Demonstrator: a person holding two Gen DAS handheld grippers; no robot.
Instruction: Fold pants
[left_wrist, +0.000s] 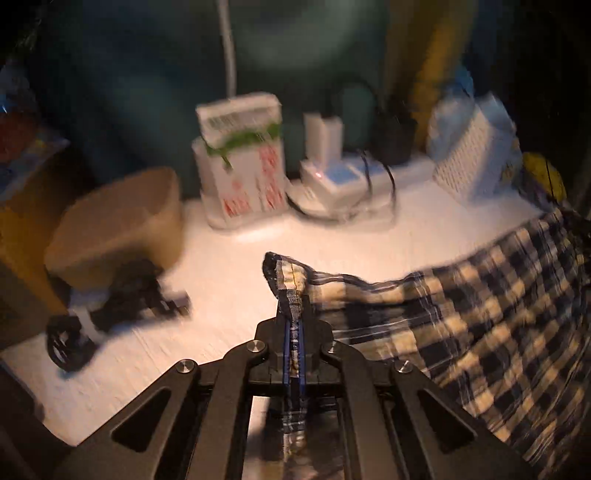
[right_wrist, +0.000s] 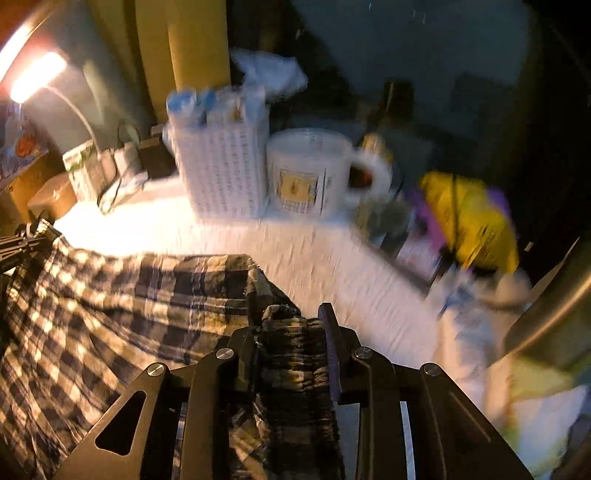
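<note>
The pants (left_wrist: 480, 325) are dark blue and cream plaid. In the left wrist view my left gripper (left_wrist: 294, 321) is shut on a hem corner of them, and the cloth stretches off to the right above the white table (left_wrist: 229, 258). In the right wrist view my right gripper (right_wrist: 291, 325) is shut on a bunched, gathered edge of the pants (right_wrist: 110, 314), which spread to the left. The cloth hangs taut between the two grippers. Both views are motion-blurred.
A tan basket (left_wrist: 122, 229), black cables (left_wrist: 122, 306), a white carton (left_wrist: 243, 162) and chargers (left_wrist: 332, 173) stand at the back left. A white mesh basket (right_wrist: 225, 170), a white tub (right_wrist: 306, 173), a yellow bag (right_wrist: 472, 221) and a lit lamp (right_wrist: 33, 74) are there too.
</note>
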